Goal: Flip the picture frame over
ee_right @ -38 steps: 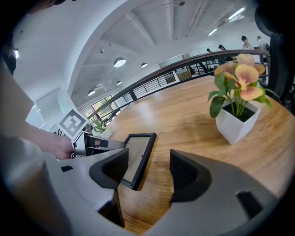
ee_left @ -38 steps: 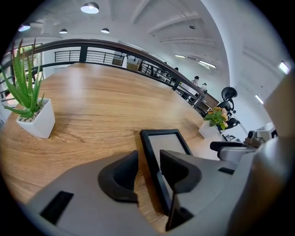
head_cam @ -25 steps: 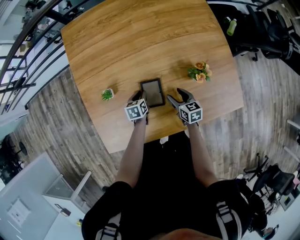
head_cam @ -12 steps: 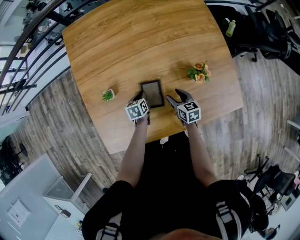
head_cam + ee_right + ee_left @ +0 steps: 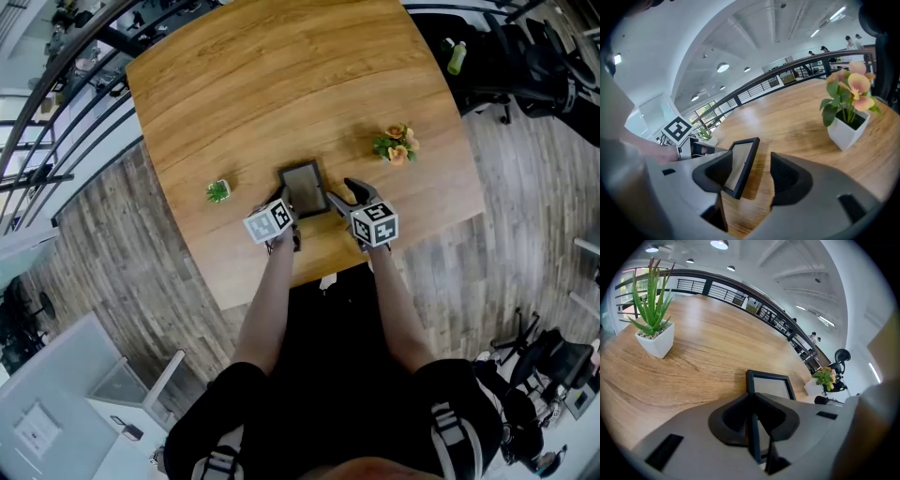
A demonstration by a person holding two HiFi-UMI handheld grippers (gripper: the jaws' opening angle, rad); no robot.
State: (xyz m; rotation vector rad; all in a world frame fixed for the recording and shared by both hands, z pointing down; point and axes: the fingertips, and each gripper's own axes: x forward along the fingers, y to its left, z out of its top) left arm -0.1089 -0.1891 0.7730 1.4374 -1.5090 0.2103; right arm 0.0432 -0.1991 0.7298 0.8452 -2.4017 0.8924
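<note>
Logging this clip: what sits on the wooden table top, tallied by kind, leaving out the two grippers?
Black rectangular picture frame: 1
Potted plants in white pots: 2, the spiky green plant and the orange-flowered plant
Total: 3

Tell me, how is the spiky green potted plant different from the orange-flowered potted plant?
The spiky green plant has only thin pointed leaves; the orange-flowered plant has broad leaves and blooms. The spiky one stands left of the black picture frame, the flowered one right. Both sit in white pots on the wooden table.
</note>
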